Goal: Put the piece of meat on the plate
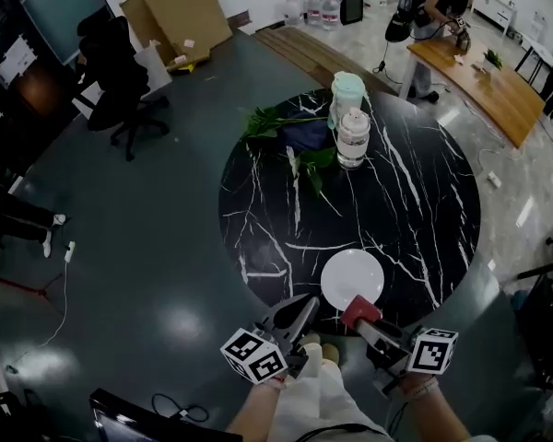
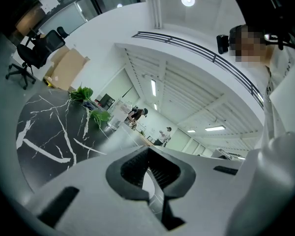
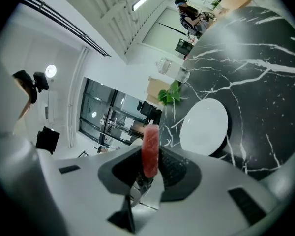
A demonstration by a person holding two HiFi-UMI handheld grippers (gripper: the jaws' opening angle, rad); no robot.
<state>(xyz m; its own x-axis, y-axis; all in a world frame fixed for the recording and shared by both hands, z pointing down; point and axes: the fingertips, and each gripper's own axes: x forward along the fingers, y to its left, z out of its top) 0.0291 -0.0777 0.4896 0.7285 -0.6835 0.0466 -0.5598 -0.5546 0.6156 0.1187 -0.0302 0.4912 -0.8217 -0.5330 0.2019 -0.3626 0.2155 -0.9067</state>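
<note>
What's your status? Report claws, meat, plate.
Left claw shut, empty. Right claw shut on red raw meat slab, just short of round white plate. Plate bare, nothing between.

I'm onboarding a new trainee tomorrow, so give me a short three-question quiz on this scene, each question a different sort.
1. Multiple choice: which gripper holds the piece of meat? A left, B right, C neither.
2. True or false: the meat already lies on the plate.
3. Missing word: the plate rests on a round ___ marble table.
Key: 1 B, gripped in the right gripper jaws; 2 false; 3 black.
</note>
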